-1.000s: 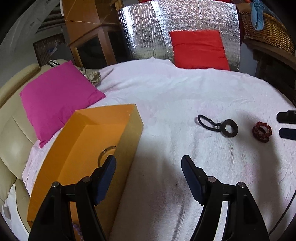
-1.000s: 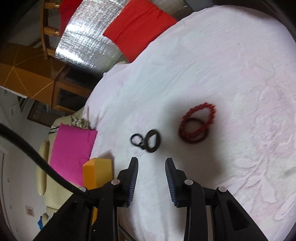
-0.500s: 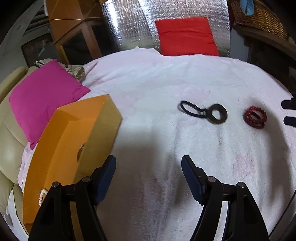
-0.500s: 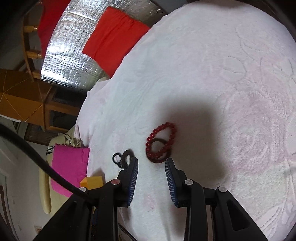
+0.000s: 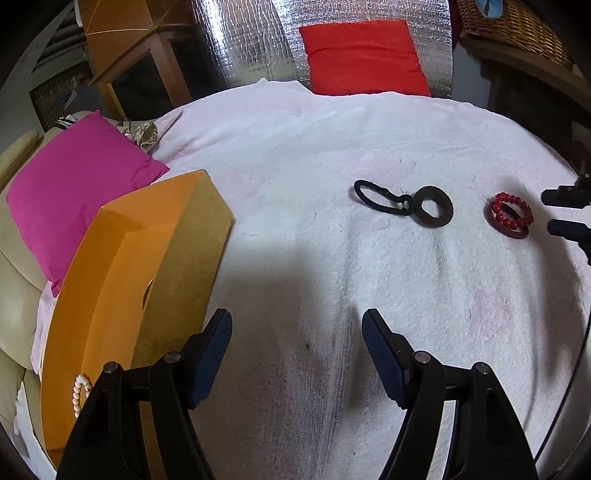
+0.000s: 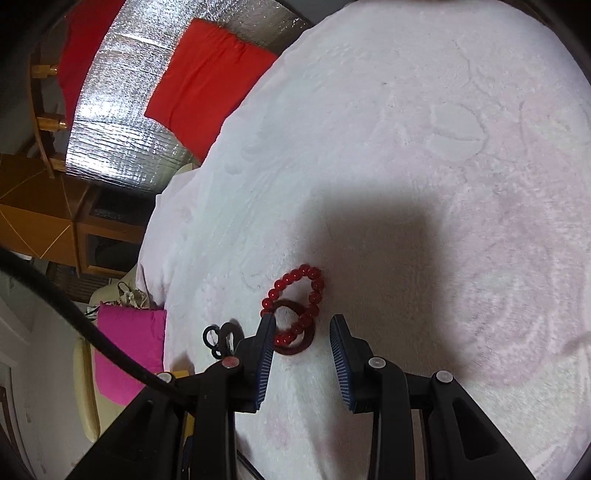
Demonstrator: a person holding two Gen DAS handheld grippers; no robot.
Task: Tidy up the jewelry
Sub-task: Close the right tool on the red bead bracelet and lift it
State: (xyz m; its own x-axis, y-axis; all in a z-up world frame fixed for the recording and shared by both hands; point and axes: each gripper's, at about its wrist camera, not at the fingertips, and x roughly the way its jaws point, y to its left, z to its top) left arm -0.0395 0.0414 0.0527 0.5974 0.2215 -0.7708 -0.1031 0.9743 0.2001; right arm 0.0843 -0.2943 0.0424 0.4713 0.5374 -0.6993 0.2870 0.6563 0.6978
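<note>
A red bead bracelet (image 6: pixel 310 295) lies on the white towel over a dark red ring (image 6: pixel 295 347); both also show in the left wrist view (image 5: pixel 511 214). My right gripper (image 6: pixel 302 322) is open, its fingertips just short of the bracelet and either side of it; it shows at the right edge of the left wrist view (image 5: pixel 565 212). A black ring with a cord loop (image 5: pixel 406 205) lies mid-towel. My left gripper (image 5: pixel 297 326) is open and empty beside the orange box (image 5: pixel 110 280), which holds a white bead bracelet (image 5: pixel 79 393).
A magenta cushion (image 5: pixel 74 184) lies left of the box on a cream sofa. A red cushion (image 5: pixel 362 59) leans on a silver foil panel at the back. A wicker basket (image 5: pixel 517 33) stands at the back right. A black cable (image 6: pixel 92 332) crosses the right wrist view.
My right gripper has moved forward until the red bracelet sits at its fingertips. My left gripper has drawn back from over the orange box and swung right.
</note>
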